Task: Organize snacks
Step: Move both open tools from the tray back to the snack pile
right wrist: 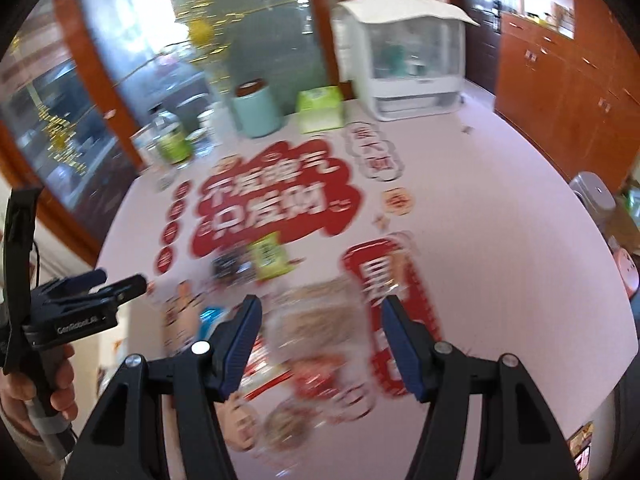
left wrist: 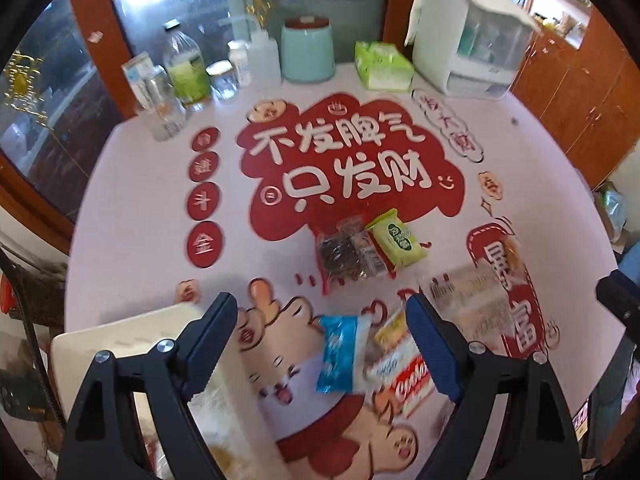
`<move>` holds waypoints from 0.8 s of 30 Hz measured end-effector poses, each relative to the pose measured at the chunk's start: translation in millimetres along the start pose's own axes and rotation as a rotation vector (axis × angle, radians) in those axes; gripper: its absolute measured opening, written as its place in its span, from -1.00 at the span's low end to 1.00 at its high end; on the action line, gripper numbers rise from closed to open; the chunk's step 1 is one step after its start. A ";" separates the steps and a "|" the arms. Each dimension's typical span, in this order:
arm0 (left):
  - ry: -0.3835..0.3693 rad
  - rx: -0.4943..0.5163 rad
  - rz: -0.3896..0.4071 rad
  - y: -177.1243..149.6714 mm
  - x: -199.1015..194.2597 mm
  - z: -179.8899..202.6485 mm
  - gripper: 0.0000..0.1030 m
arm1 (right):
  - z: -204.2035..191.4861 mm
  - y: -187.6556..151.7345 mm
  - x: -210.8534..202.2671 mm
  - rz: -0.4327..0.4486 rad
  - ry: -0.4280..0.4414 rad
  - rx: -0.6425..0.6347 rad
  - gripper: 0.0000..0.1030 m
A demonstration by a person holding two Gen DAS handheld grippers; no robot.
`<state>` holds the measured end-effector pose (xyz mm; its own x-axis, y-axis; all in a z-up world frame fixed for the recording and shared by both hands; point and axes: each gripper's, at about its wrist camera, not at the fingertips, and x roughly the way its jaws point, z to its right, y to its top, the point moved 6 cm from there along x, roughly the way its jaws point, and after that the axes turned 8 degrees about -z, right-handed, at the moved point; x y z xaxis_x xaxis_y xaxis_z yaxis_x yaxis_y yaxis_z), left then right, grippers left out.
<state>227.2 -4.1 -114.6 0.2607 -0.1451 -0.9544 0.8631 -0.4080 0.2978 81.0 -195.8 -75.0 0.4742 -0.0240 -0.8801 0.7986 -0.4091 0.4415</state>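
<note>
Several snack packets lie on the pink printed tablecloth. My left gripper hangs open over a blue packet, a small yellow packet and a red-and-white cookie packet; its pads touch none of them. Farther back lie a dark packet and a green-yellow packet. My right gripper stands open above a clear bag of brown snacks, which is blurred like the table and looks free of the pads. The left gripper, held by a hand, shows at the left edge.
A cream tray sits at the near left. At the back stand bottles, a teal canister, a green tissue pack and a white cabinet box. Wooden cupboards line the right.
</note>
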 end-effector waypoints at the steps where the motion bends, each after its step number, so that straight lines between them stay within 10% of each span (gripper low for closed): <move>1: 0.008 -0.008 -0.021 6.2 12.6 2.5 0.66 | 10.7 6.0 6.7 -0.007 -0.009 0.011 0.22; 11: -0.004 -0.099 -0.247 40.0 129.0 10.1 0.66 | 82.9 36.8 113.3 -0.198 0.033 0.105 0.22; 24: 0.018 -0.112 -0.280 44.8 168.7 3.8 0.53 | 83.1 31.2 186.0 -0.354 0.020 0.075 0.17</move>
<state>308.3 -50.2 -262.2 0.0125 -0.0250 -0.9996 0.9446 -0.3277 0.0201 163.4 -288.8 -239.5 0.1807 0.1488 -0.9722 0.8855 -0.4548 0.0950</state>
